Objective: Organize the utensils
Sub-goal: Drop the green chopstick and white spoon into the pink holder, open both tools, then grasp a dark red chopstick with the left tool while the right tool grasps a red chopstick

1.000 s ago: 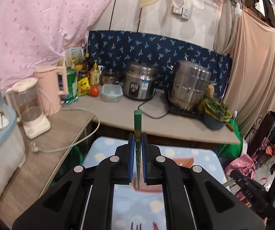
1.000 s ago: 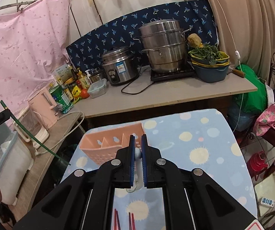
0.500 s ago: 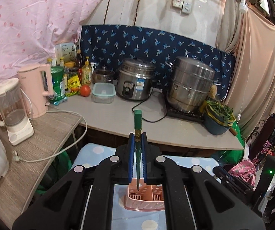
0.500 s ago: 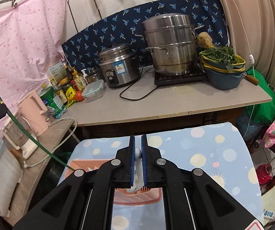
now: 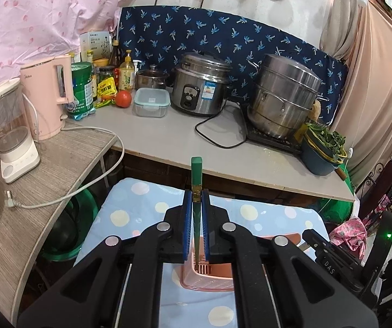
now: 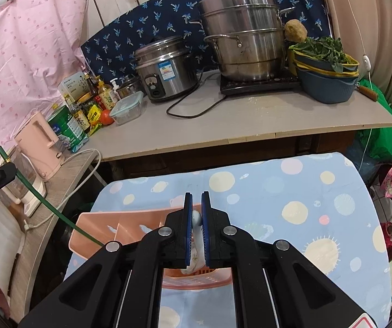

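Note:
My left gripper (image 5: 196,195) is shut on a green chopstick (image 5: 196,172). The chopstick stands upright and its lower tip reaches into a pink slotted utensil basket (image 5: 209,276) on the dotted blue tablecloth (image 5: 130,213). My right gripper (image 6: 196,199) is shut on a white ceramic spoon (image 6: 196,217), held over the same basket (image 6: 97,232). In the right wrist view the green chopstick (image 6: 48,205) slants from the left gripper at the left edge down into the basket.
Beyond the table runs a grey counter (image 5: 168,142) with a rice cooker (image 5: 200,84), a steel steamer pot (image 5: 283,95), a bowl of greens (image 5: 323,147), a pink kettle (image 5: 45,93) and a blender (image 5: 7,134). A white cord (image 5: 67,194) hangs off the side shelf.
Both grippers have moved forward over the basket. The chopstick tip now reaches into the basket. The spoon now hangs over it.

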The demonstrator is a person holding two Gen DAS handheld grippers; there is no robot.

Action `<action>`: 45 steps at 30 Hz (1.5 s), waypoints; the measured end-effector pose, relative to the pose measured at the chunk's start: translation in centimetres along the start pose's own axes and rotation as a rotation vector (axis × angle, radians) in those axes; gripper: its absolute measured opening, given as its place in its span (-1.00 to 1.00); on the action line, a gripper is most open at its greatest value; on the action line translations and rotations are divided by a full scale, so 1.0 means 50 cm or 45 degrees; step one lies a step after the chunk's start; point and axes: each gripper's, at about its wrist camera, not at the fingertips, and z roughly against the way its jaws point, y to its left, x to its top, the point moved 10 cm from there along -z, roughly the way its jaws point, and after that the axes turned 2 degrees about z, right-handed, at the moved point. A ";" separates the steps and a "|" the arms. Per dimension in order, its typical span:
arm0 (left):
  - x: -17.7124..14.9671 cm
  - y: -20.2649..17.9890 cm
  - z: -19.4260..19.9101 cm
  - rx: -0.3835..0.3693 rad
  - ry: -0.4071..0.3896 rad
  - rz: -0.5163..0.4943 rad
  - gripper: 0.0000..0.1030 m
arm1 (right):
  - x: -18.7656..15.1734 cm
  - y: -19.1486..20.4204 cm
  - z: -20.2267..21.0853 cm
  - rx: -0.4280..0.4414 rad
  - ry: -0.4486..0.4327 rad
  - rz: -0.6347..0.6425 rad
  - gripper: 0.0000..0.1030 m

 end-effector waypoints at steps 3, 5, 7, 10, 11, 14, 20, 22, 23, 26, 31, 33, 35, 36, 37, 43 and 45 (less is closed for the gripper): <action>-0.007 0.004 -0.002 0.003 0.006 0.007 -0.86 | -0.002 0.000 0.004 -0.011 -0.018 0.009 -0.77; -0.012 0.005 0.001 0.017 -0.004 -0.003 -0.80 | -0.002 0.000 0.013 -0.024 -0.039 0.018 -0.60; -0.018 0.010 0.005 0.031 0.002 -0.002 -0.54 | -0.003 -0.001 0.023 -0.029 -0.051 0.022 -0.51; -0.024 0.021 0.021 0.049 -0.020 0.009 -0.31 | -0.008 -0.003 0.042 -0.019 -0.056 0.011 -0.45; -0.025 0.022 0.027 0.051 -0.021 0.007 -0.31 | -0.011 -0.003 0.050 -0.016 -0.059 0.009 -0.40; -0.040 0.033 0.046 0.071 -0.022 0.001 -0.31 | -0.026 0.001 0.079 -0.011 -0.065 0.018 -0.35; -0.095 0.050 0.091 0.109 -0.009 -0.040 -0.30 | -0.084 0.006 0.142 -0.011 -0.057 0.039 -0.33; -0.124 0.055 0.107 0.124 0.003 -0.059 -0.27 | -0.111 0.007 0.163 -0.004 -0.045 0.038 -0.33; -0.137 0.057 0.114 0.123 0.010 -0.065 -0.27 | -0.124 0.007 0.173 -0.002 -0.038 0.035 -0.33; -0.185 0.064 0.136 0.127 0.043 -0.078 -0.26 | -0.165 0.007 0.206 -0.022 -0.031 0.054 -0.33; -0.262 0.076 0.164 0.128 0.106 -0.078 -0.26 | -0.238 0.011 0.254 -0.037 -0.002 0.087 -0.33; -0.293 0.084 0.177 0.132 0.130 -0.071 -0.26 | -0.269 0.009 0.270 -0.045 0.013 0.093 -0.33; -0.324 0.091 0.189 0.133 0.155 -0.066 -0.26 | -0.301 0.007 0.286 -0.042 0.032 0.085 -0.33; -0.340 0.094 0.196 0.135 0.167 -0.068 -0.26 | -0.316 0.007 0.293 -0.041 0.042 0.082 -0.33; -0.354 0.098 0.201 0.139 0.177 -0.071 -0.26 | -0.332 0.005 0.300 -0.044 0.051 0.079 -0.33; -0.443 0.123 0.231 0.166 0.248 -0.083 -0.26 | -0.428 -0.009 0.334 -0.076 0.111 0.089 -0.33; -0.469 0.131 0.237 0.168 0.274 -0.083 -0.26 | -0.460 -0.012 0.344 -0.092 0.130 0.101 -0.33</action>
